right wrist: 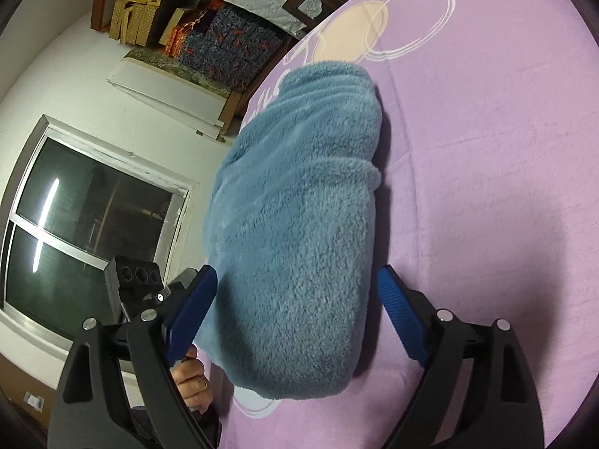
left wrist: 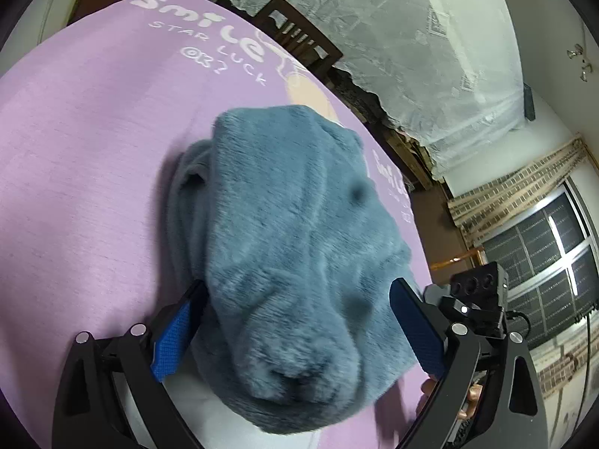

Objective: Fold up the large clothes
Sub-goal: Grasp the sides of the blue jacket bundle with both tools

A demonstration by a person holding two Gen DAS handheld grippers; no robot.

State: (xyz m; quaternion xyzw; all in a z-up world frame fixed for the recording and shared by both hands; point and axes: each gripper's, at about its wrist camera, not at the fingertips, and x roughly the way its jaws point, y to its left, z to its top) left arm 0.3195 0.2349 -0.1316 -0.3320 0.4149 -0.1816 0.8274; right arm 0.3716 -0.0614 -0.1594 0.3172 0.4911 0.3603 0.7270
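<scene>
Blue fleece garment (left wrist: 295, 262) lies folded in a bundle on the lilac sheet (left wrist: 86, 172); my left gripper (left wrist: 299, 321) and right gripper (right wrist: 297, 307) straddle it, spread wide, gripping nothing.

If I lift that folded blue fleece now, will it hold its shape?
Probably not: the blue fleece bundle looks soft and thick, with loose rounded folds, so the layers would likely sag apart. It seems light for its bulk, and pushed across the purple sheet it may bunch rather than slide.

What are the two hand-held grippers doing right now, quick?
Left hand-held gripper: open, holding nothing; blue fleece bundle lies between its jaws.
Right hand-held gripper: open, holding nothing.
</scene>
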